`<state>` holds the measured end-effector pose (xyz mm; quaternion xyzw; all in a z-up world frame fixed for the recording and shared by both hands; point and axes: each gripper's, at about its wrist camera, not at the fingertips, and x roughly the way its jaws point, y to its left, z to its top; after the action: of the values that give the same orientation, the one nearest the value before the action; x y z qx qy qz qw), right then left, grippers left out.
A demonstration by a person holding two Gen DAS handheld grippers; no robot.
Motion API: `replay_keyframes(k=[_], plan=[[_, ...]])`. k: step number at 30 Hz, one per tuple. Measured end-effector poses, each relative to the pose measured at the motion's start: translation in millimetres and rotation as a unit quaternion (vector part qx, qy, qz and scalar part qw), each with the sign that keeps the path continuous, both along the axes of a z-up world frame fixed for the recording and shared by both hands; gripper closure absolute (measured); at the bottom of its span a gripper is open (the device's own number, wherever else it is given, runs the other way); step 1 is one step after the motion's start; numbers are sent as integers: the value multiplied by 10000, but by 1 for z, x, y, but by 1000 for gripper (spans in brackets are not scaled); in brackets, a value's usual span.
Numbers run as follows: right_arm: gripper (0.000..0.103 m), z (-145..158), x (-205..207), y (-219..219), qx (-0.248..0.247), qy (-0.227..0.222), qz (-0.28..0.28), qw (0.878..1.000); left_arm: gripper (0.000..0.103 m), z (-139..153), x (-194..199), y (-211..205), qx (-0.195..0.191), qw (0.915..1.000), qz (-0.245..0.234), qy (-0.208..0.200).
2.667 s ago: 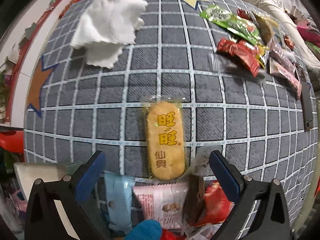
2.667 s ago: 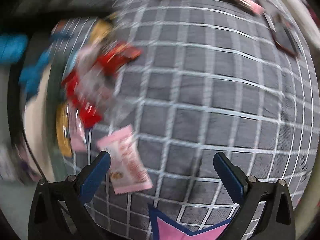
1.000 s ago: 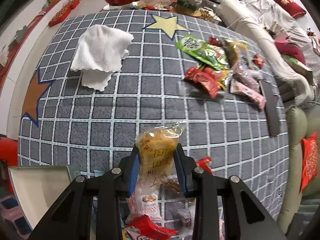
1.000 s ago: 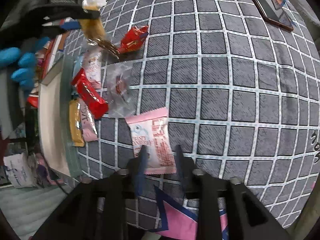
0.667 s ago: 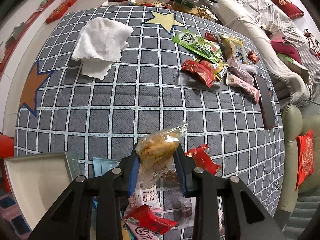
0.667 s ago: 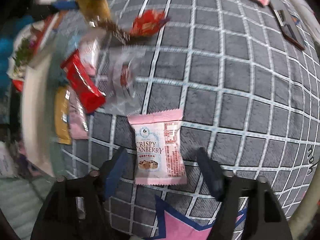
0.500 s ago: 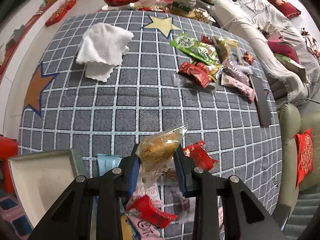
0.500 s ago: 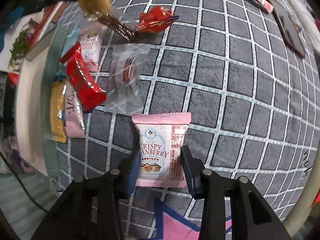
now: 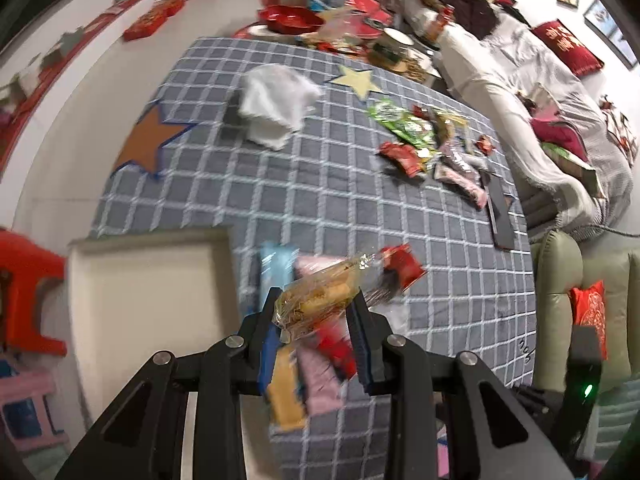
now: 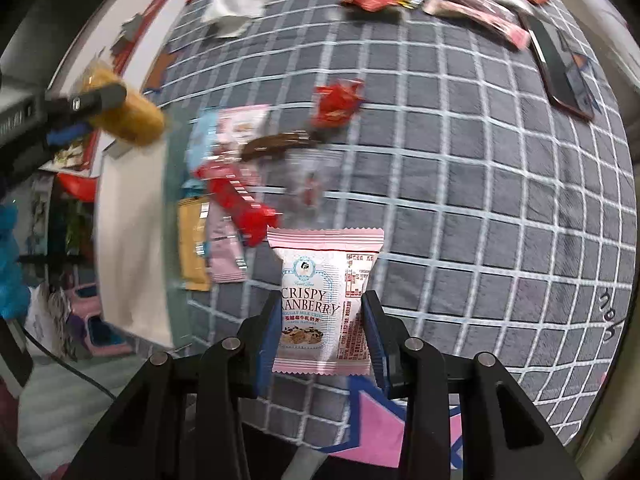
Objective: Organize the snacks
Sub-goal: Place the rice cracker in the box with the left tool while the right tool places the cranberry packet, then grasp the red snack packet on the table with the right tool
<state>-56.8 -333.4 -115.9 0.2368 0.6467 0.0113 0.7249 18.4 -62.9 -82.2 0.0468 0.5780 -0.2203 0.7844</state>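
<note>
My left gripper [image 9: 316,316] is shut on a yellow rice cracker packet [image 9: 320,296] and holds it above the rug, right of the shallow white tray [image 9: 148,280]. The same packet [image 10: 128,116] shows in the right wrist view over the tray's [image 10: 128,248] far end. My right gripper [image 10: 322,322] is shut on a pink Crispy Cranberry packet [image 10: 326,288], lifted off the grey checked rug [image 10: 460,200]. A pile of red, pink, blue and orange snacks [image 10: 228,200] lies beside the tray.
A second snack pile [image 9: 432,148] and a dark phone [image 9: 500,216] lie at the far right of the rug. A white cloth [image 9: 276,104] lies at the back. A red stool [image 9: 24,292] stands left of the tray; a sofa [image 9: 560,272] is right.
My left gripper has lifted the rice cracker and swung left toward the tray. My right gripper has closed on the pink Crispy Cranberry packet and raised it.
</note>
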Motion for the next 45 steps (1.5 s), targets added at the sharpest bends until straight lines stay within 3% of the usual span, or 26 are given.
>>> replay_keyframes(k=[5,11,21,24,26,30,34,40,45], plan=[[62,8,21,57,239,-99,383,9989,68,-7,-15,54,213,9987,428,154],[62,-5,66,154,527,-218,1048,9929,68,-39,-31,114,542,9931,916,493],[62,-34,107,238,561,151,1675,9842,65,-76,-49,147,995,9860,1114,738],[57,-40,111,246,532,281,1693,9837,42,-77,-51,147,1146,9847,1130,671],[38,-38,113,248,405,319,1727,9836,23,-73,-52,149,1236,9835,1195,564],[23,-23,110,241,97,231,1796,9834,17,-68,-50,149,1311,9825,1194,561],[1,-11,108,232,-146,195,1727,9847,12,-65,-48,148,1480,9805,1159,573],[1,-9,102,212,-330,248,1536,9873,12,-58,-48,142,1447,9823,1067,531],[1,-33,85,162,-458,625,963,9923,12,-58,-50,125,1411,9853,771,575]])
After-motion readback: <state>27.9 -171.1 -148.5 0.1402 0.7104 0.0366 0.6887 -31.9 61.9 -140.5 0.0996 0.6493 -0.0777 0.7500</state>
